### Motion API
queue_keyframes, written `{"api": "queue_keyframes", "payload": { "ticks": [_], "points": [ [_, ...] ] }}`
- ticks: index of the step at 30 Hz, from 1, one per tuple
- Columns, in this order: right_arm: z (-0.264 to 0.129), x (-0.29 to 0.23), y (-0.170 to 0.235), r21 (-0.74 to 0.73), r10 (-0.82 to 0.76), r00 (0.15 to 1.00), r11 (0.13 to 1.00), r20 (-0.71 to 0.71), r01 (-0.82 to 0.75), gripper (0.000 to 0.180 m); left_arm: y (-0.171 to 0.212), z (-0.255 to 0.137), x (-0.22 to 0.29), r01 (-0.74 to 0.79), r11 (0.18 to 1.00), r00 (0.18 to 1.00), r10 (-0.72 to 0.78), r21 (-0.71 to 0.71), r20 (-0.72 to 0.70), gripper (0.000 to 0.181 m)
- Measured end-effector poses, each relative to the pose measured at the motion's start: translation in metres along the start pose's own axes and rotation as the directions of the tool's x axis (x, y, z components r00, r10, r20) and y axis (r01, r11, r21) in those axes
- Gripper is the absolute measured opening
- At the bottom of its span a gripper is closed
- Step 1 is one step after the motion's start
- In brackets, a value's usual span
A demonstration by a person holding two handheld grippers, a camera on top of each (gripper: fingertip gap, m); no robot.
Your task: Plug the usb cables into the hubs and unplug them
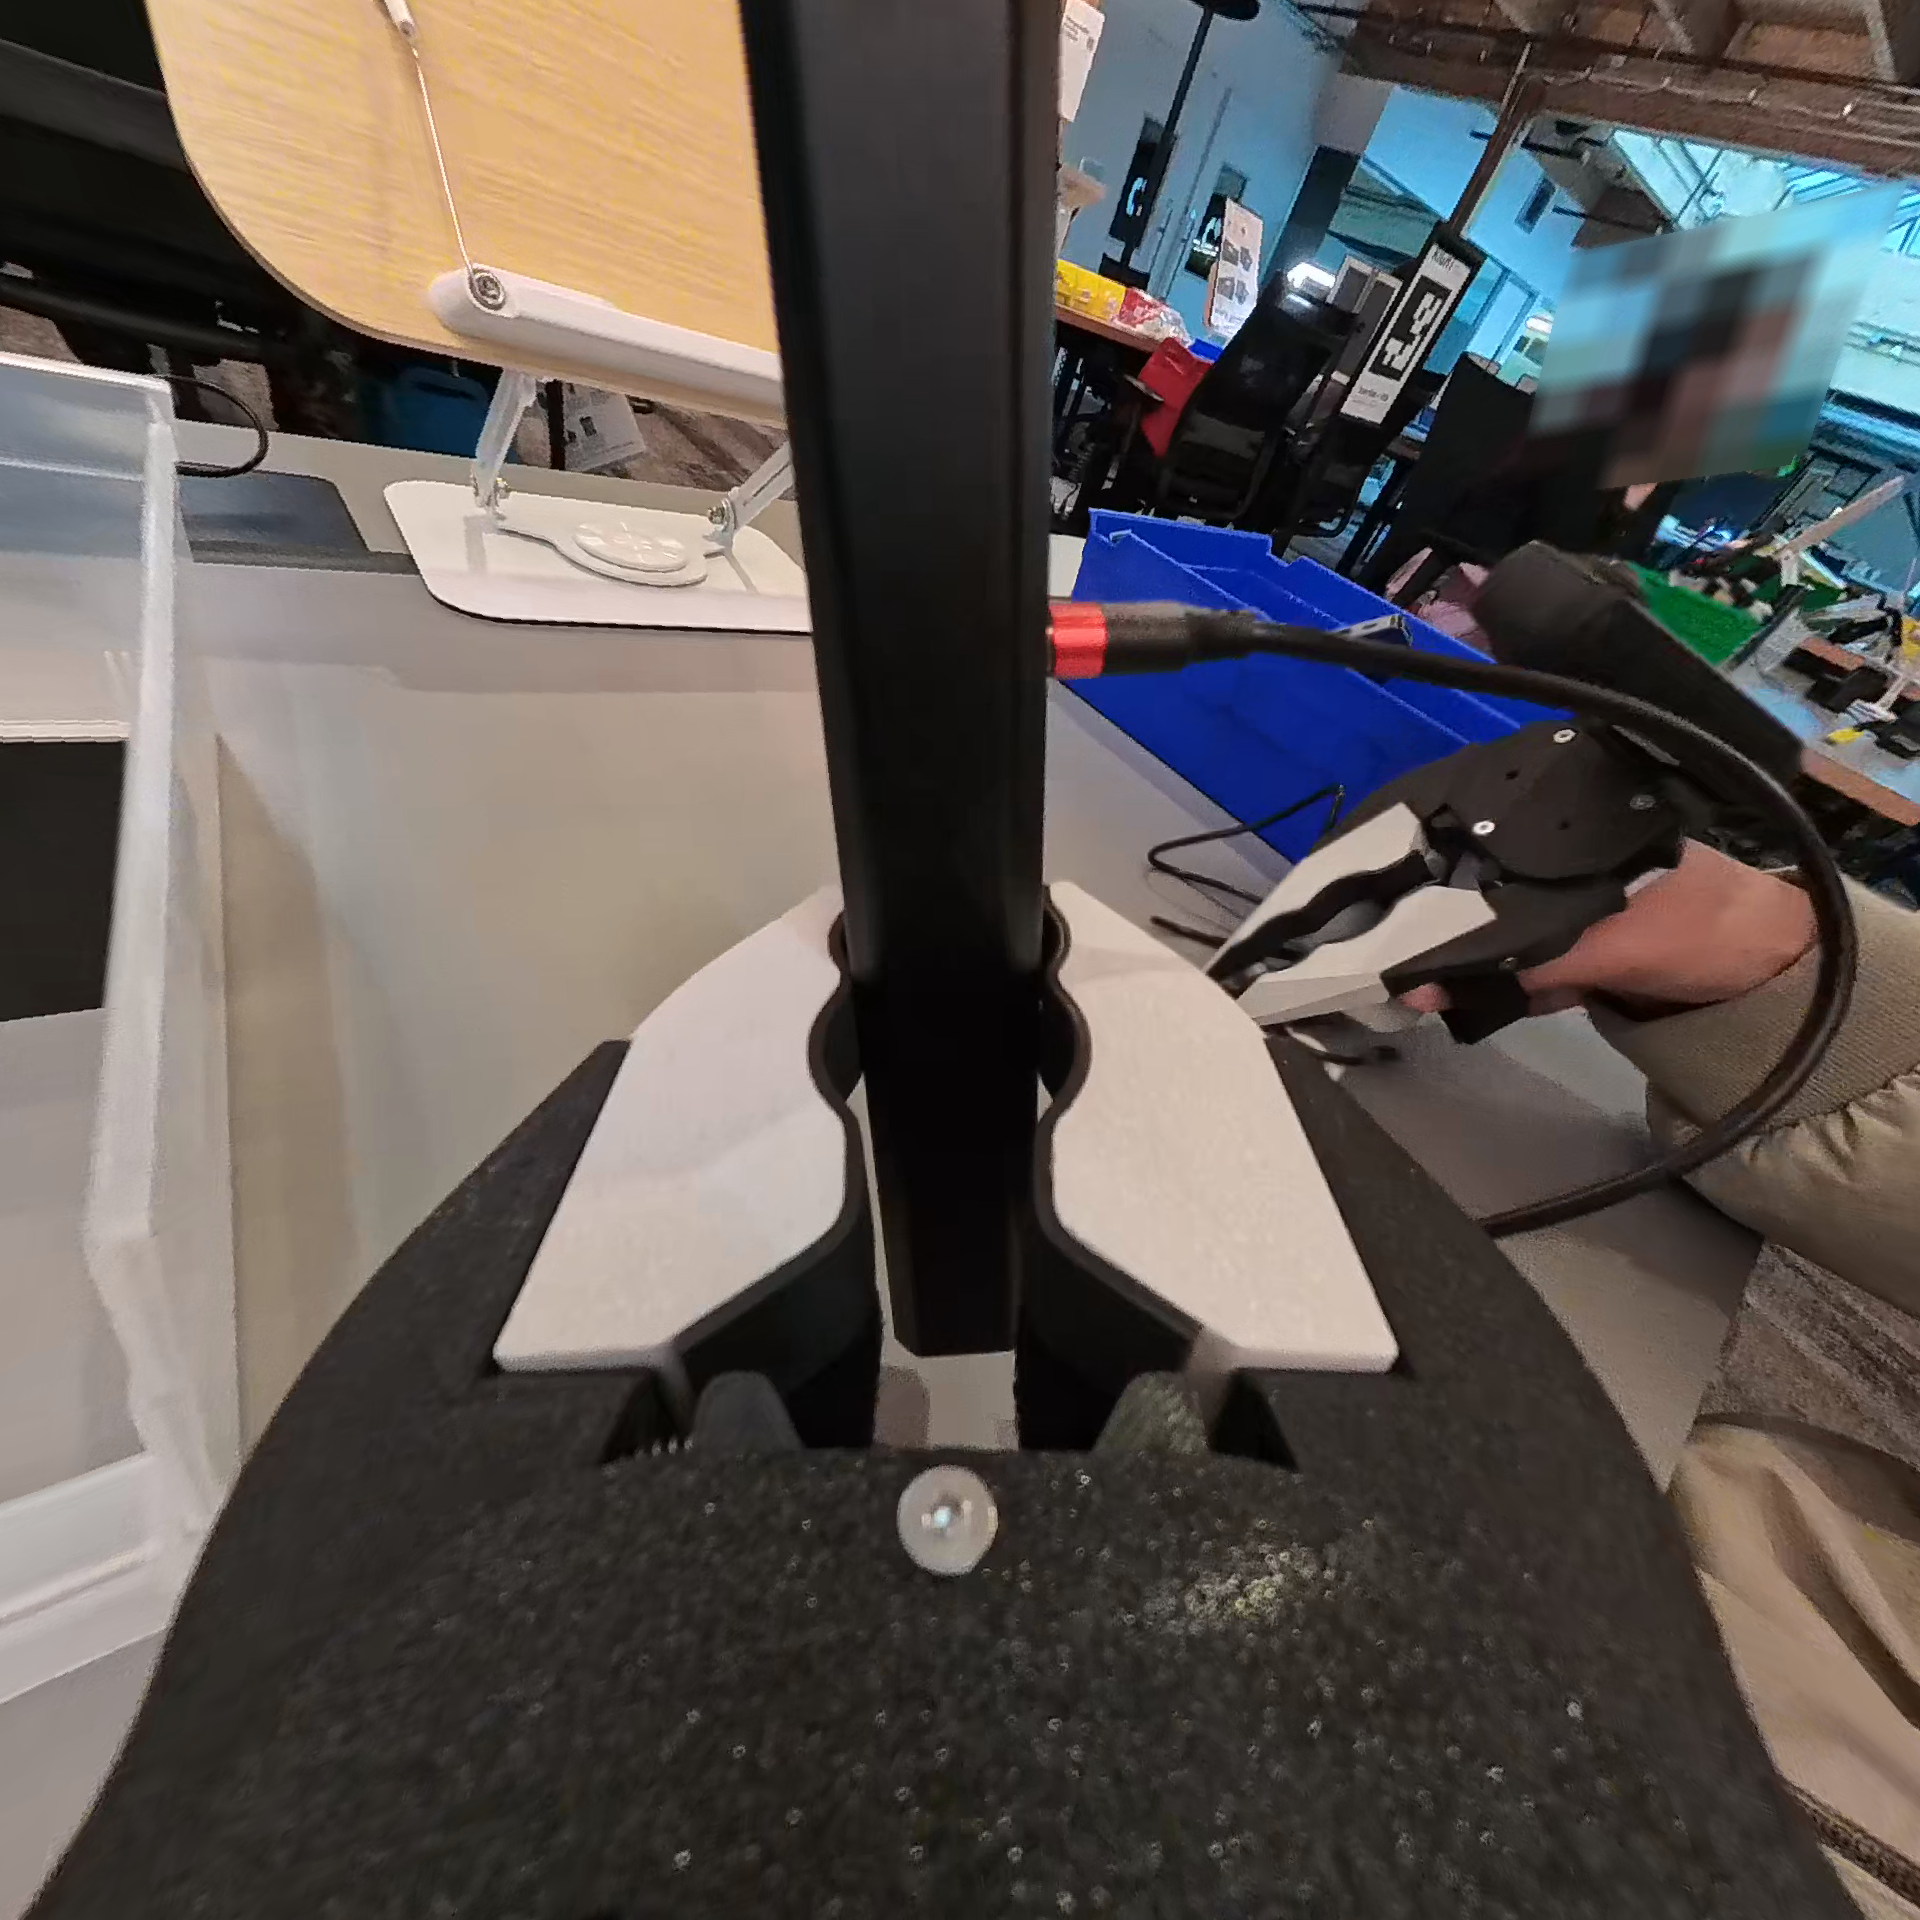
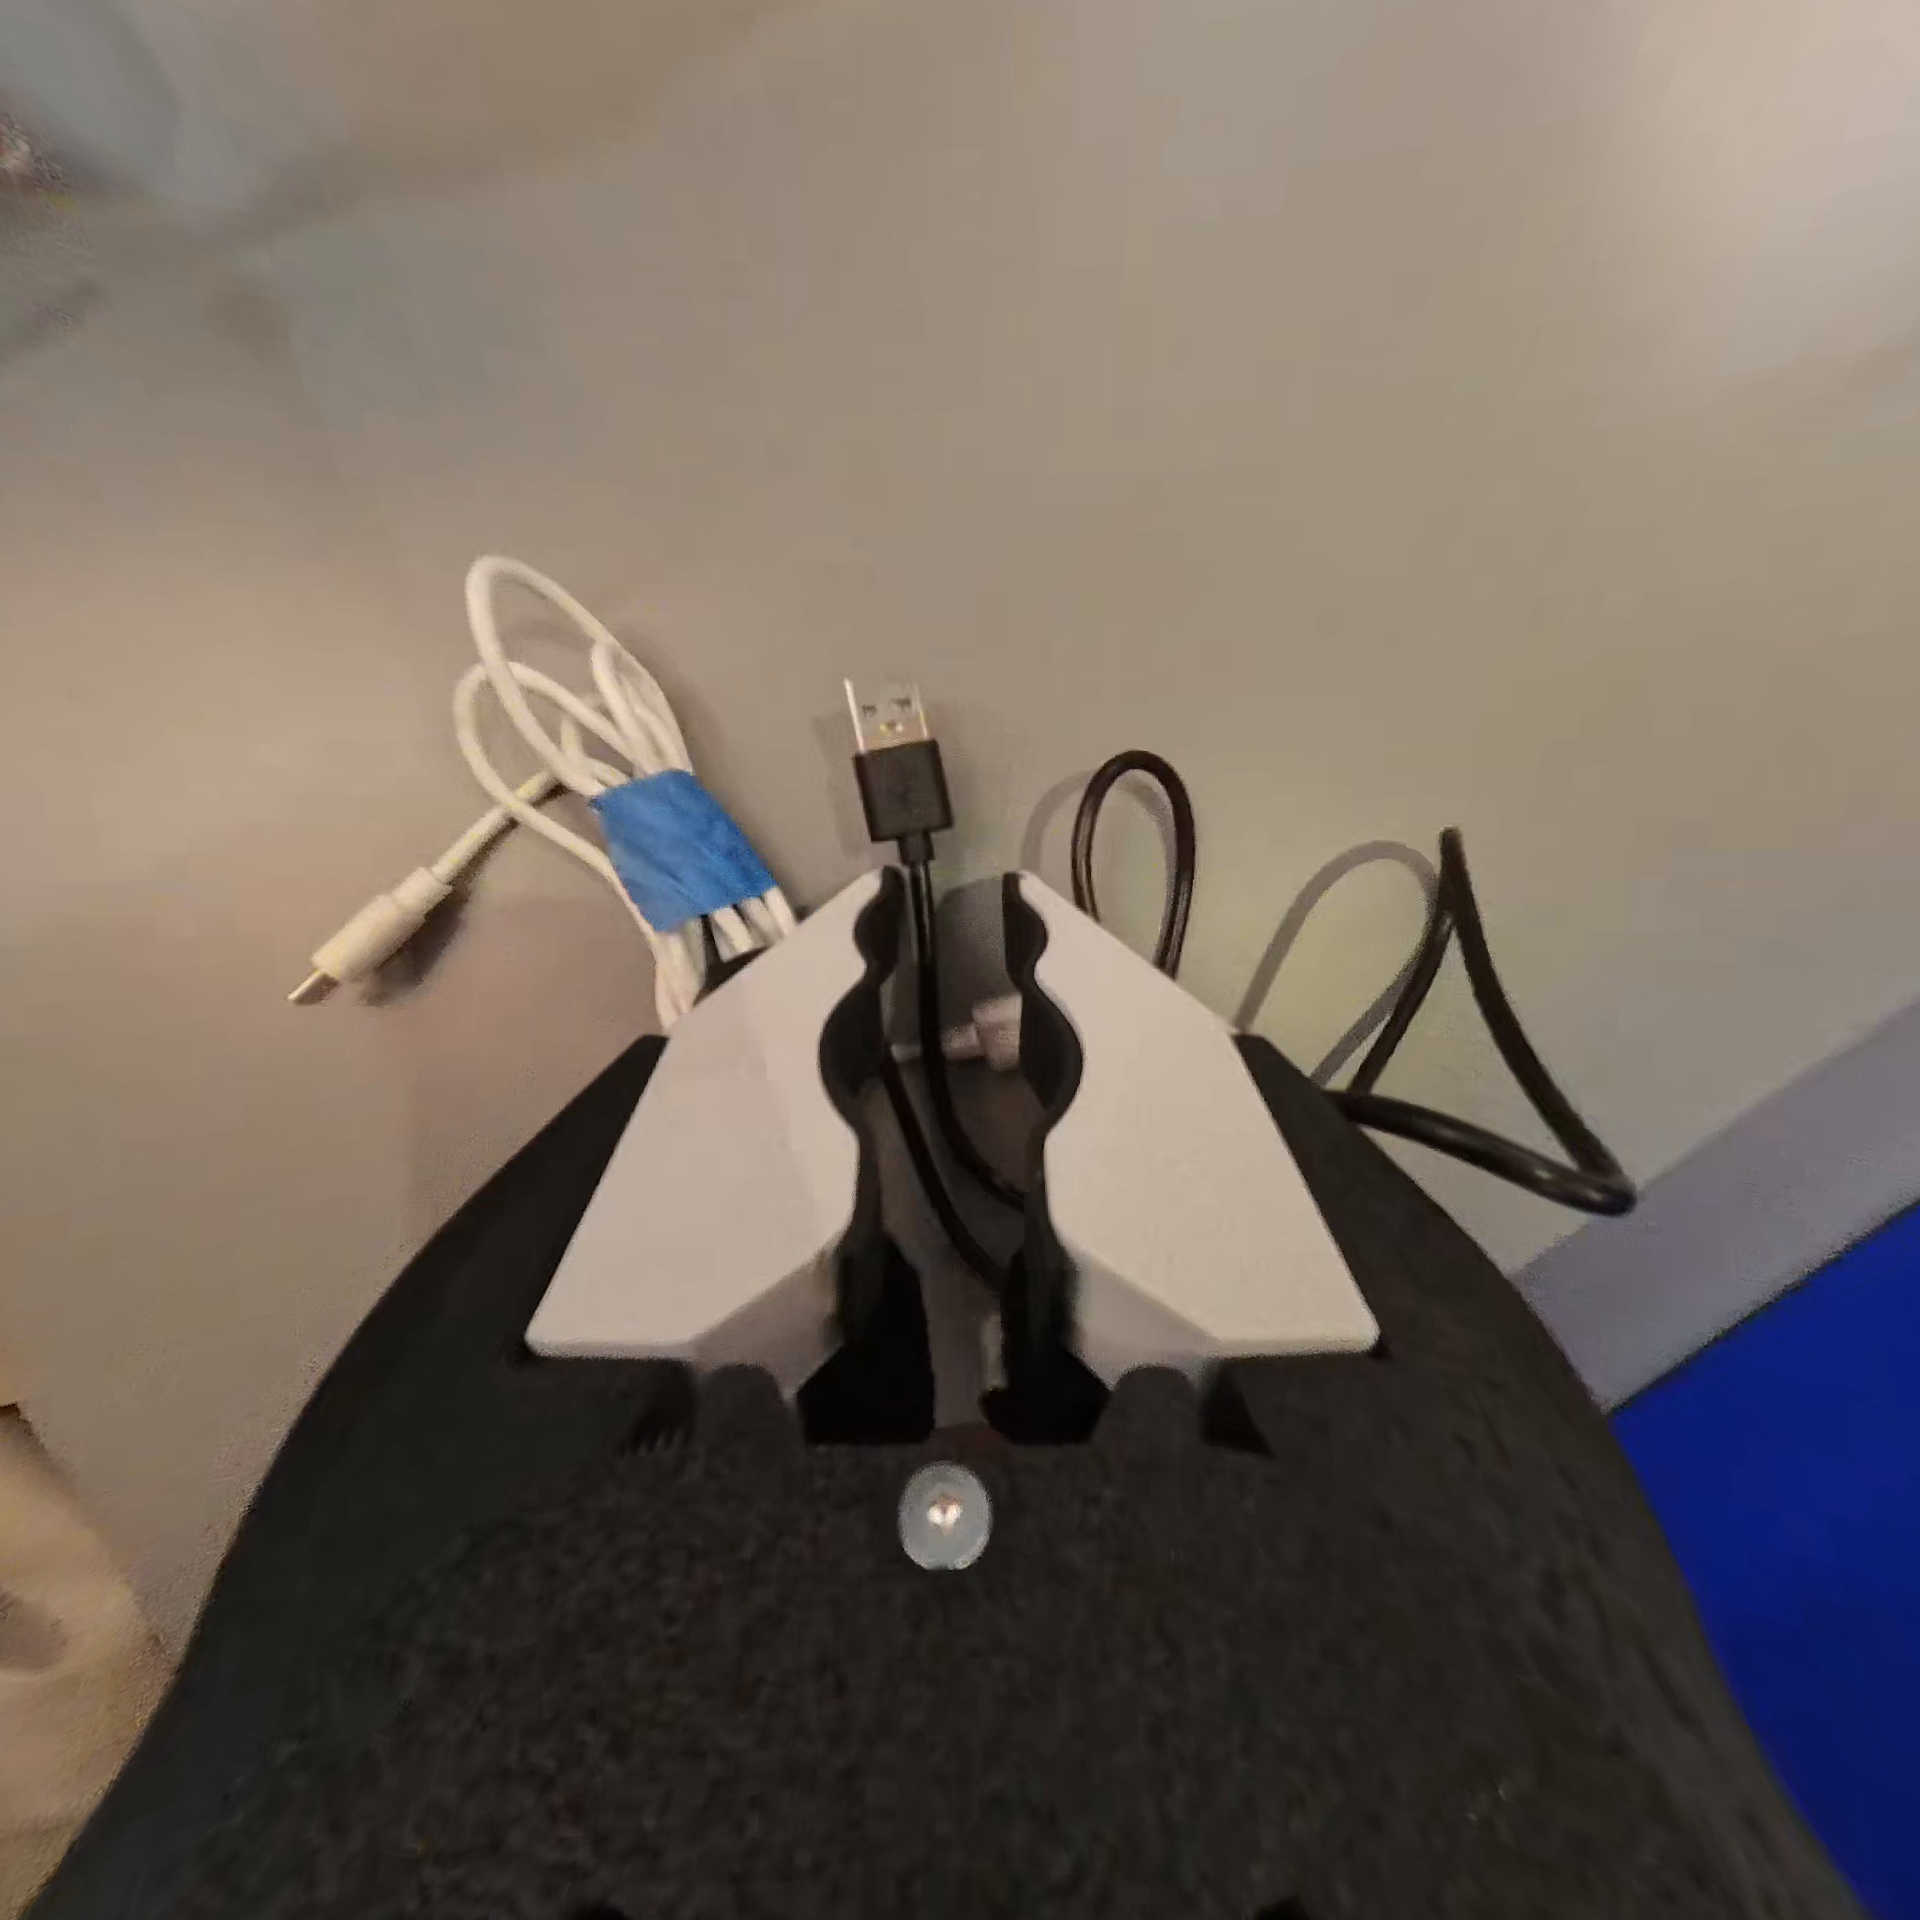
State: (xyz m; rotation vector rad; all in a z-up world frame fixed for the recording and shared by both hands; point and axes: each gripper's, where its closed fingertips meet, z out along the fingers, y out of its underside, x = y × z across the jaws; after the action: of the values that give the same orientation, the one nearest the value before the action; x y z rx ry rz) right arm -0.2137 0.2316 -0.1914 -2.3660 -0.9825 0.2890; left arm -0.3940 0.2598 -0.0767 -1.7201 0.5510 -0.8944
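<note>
In the left wrist view my left gripper (image 1: 948,914) is shut on a long black USB hub (image 1: 914,520) and holds it upright. A black cable with a red-collared plug (image 1: 1081,642) is plugged into the hub's right side. My right gripper (image 1: 1236,971) is low over the grey table at the right. In the right wrist view the right gripper (image 2: 951,883) is open, its jaws standing either side of a thin black USB cable (image 2: 914,1039). That cable's USB-A plug (image 2: 899,769) lies just past the fingertips. A white cable bundle (image 2: 582,727) bound with blue tape (image 2: 681,842) lies to the left.
A blue bin (image 1: 1247,665) stands behind the right gripper and also shows in the right wrist view (image 2: 1766,1455). A translucent plastic box (image 1: 135,935) stands at the left. A wooden stand (image 1: 499,156) on a white base (image 1: 582,582) is behind the hub. Black cable loops (image 2: 1455,987) lie at the right. The tips of one gripper are about 20 cm away from the tips of the other.
</note>
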Motion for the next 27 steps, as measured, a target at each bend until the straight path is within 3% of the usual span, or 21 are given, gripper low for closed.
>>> {"api": "queue_keyframes", "payload": {
  "ticks": [2, 4, 6, 8, 10, 12, 14, 16, 18, 19, 20, 22, 24, 27],
  "points": [
    [0.0, 0.002, 0.0, 0.004, 0.014, 1.0, 1.0, 0.005, -0.014, 0.018, 0.001, 0.002, 0.002, 0.006, 1.0, 1.0, -0.006, -0.002, -0.012, 0.03],
    [0.001, 0.002, 0.0, 0.002, -0.026, 1.0, 1.0, -0.001, 0.026, 0.001, 0.003, 0.004, 0.003, 0.004, 1.0, 1.0, -0.005, -0.01, -0.022, 0.03],
    [-0.002, 0.002, -0.007, 0.021, -0.04, 0.999, 0.999, -0.013, 0.041, 0.001, 0.004, 0.006, 0.005, -0.005, 1.0, 1.0, 0.004, -0.02, -0.027, 0.03],
    [-0.018, -0.021, -0.029, 0.125, -0.048, 0.992, 0.992, 0.118, 0.033, 0.001, 0.006, 0.009, 0.006, -0.011, 1.0, 0.999, 0.01, -0.028, -0.032, 0.03],
    [-0.061, -0.063, -0.066, 0.301, -0.079, 0.927, 0.953, 0.367, -0.038, 0.001, 0.006, 0.01, 0.007, -0.015, 0.999, 0.999, 0.013, -0.029, -0.036, 0.03],
    [-0.133, -0.088, -0.108, 0.504, -0.158, 0.838, 0.849, 0.523, -0.155, 0.001, 0.004, 0.01, 0.008, -0.019, 1.0, 0.999, 0.018, -0.02, -0.037, 0.03],
    [-0.202, -0.094, -0.134, 0.656, -0.271, 0.784, 0.722, 0.559, -0.218, 0.001, 0.003, 0.008, 0.008, -0.02, 1.0, 0.999, 0.02, -0.013, -0.036, 0.03],
    [-0.24, -0.079, -0.147, 0.712, -0.265, 0.775, 0.629, 0.574, -0.312, 0.001, 0.002, 0.007, 0.007, -0.015, 1.0, 0.999, 0.015, -0.009, -0.034, 0.03],
    [-0.231, -0.044, -0.146, 0.676, -0.132, 0.799, 0.623, 0.586, -0.393, 0.001, 0.002, 0.006, 0.006, 0.0, 1.0, 0.999, -0.001, -0.005, -0.038, 0.03],
    [-0.208, -0.024, -0.138, 0.621, -0.021, 0.817, 0.661, 0.577, -0.422, 0.001, 0.002, 0.006, 0.006, 0.01, 1.0, 0.999, -0.01, -0.004, -0.043, 0.03],
    [-0.177, -0.002, -0.124, 0.543, 0.111, 0.846, 0.721, 0.522, -0.43, 0.001, 0.002, 0.006, 0.006, 0.018, 1.0, 0.999, -0.018, -0.006, -0.046, 0.03],
    [-0.11, 0.035, -0.078, 0.357, 0.267, 0.927, 0.866, 0.262, -0.35, 0.002, 0.003, 0.007, 0.006, 0.028, 1.0, 0.998, -0.028, -0.01, -0.049, 0.03],
    [-0.072, 0.052, -0.048, 0.221, 0.285, 0.955, 0.93, 0.075, -0.295, 0.001, 0.004, 0.008, 0.007, 0.03, 0.999, 0.998, -0.03, -0.014, -0.053, 0.03],
    [-0.045, 0.056, -0.032, 0.106, 0.231, 0.972, 0.969, -0.053, -0.224, 0.001, 0.005, 0.009, 0.01, 0.017, 1.0, 0.998, -0.018, -0.022, -0.059, 0.03]
  ]
}}
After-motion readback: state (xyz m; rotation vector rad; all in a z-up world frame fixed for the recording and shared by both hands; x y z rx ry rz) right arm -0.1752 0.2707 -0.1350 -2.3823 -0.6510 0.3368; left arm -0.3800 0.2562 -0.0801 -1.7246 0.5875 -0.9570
